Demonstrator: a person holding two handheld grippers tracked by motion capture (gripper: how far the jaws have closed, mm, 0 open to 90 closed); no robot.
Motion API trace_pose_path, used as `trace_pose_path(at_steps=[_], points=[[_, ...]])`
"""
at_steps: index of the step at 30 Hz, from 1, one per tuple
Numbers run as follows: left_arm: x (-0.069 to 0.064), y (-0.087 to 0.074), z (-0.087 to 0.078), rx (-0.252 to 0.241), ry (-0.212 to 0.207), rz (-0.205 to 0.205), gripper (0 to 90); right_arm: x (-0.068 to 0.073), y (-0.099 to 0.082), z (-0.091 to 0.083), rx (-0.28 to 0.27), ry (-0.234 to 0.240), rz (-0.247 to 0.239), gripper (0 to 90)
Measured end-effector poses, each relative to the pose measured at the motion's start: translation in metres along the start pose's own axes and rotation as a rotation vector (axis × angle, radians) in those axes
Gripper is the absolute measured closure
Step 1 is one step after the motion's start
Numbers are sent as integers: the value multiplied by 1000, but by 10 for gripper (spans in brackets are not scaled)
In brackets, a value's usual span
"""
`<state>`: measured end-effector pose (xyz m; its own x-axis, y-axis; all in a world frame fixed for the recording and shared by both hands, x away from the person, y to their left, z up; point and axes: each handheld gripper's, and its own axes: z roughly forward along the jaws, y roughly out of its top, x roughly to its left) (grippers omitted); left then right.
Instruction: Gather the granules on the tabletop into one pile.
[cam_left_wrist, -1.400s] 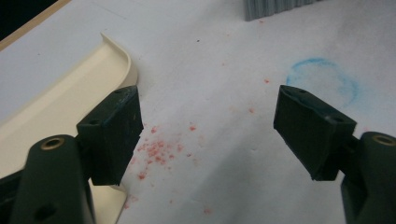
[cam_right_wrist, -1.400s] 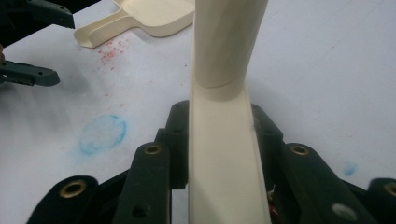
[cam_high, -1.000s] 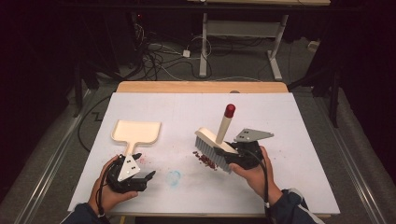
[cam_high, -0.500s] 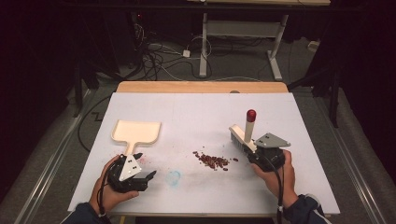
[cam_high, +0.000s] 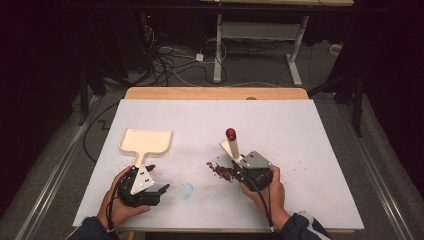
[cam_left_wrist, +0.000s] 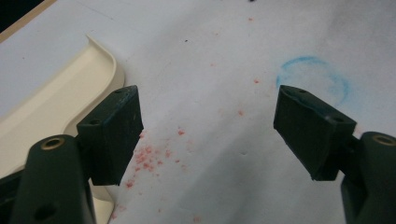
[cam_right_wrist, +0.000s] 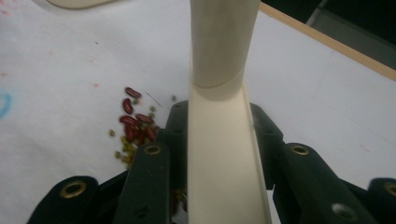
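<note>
Brush (cam_high: 232, 145) stands near the counter's (cam_high: 320, 150) front edge, just beside the bean pile (cam_high: 221, 170), right gripper (cam_right_wrist: 219, 140) jaws clamped tight on its cream handle. Left gripper (cam_left_wrist: 208, 135) jaws gape wide, empty, beside the dustpan (cam_high: 146, 141) by the front-left corner.

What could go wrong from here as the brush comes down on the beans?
1. The left gripper stands open beside the dustpan and does not hold it, so beans swept that way could push the pan off.
2. The right gripper clamps the brush by its handle; a hard stroke could scatter beans across the table.
</note>
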<state>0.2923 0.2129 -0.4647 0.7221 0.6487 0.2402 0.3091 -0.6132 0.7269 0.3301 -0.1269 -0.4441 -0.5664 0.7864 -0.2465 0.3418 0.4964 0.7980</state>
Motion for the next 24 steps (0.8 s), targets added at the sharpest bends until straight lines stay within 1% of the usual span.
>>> trace_pose_path(at_steps=[1,3,4,6,7,8,9,10,11,12,13,14,15,17,18,20,21,22,23,24], points=[[0,0,0,0,0,-1,231,6,4,3,-8,2,-13,677],[0,-1,0,-4,-3,-3,231,7,6,4,-14,3,-16,678],[0,-1,0,-7,-3,-5,231,7,7,5,-22,15,-14,678],[0,-1,-1,-3,-3,-2,231,2,11,3,-38,23,-2,678],[1,-1,-1,-2,-3,-2,231,0,11,2,-43,17,-5,678],[1,-2,-1,-3,-2,-3,231,-3,12,0,-48,15,2,678],[1,-2,-1,-3,-1,-4,231,-3,12,0,-48,15,2,678],[1,-2,-1,-4,0,-5,231,-7,12,-2,-57,18,3,678],[1,-1,-1,-4,1,-4,231,-15,13,-8,-71,27,-2,678],[0,-1,-1,-4,0,-3,231,-15,13,-8,-71,27,-2,678],[0,-1,-1,-1,0,-2,231,-24,13,-16,-99,53,-6,677],[0,-1,-1,0,1,-1,231,-24,13,-16,-99,53,-6,677],[0,-1,-1,0,0,-2,231,-29,13,-21,-112,69,-6,678],[0,-1,-1,-1,2,-6,231,-38,11,-30,-145,124,-27,678],[0,-1,-1,-1,3,-7,231,-42,10,-35,-152,140,-37,678],[0,-1,-1,-3,6,-8,231,-48,8,-43,-164,206,-75,678],[0,-1,-1,-3,6,-9,231,-50,7,-47,-166,223,-82,678],[0,-1,-2,-1,7,-10,231,-54,5,-53,-179,306,-99,678],[1,-1,-2,-1,8,-10,231,-55,4,-57,-182,334,-106,677],[1,-1,-2,-2,8,-12,231,-55,4,-57,-182,334,-106,677]])
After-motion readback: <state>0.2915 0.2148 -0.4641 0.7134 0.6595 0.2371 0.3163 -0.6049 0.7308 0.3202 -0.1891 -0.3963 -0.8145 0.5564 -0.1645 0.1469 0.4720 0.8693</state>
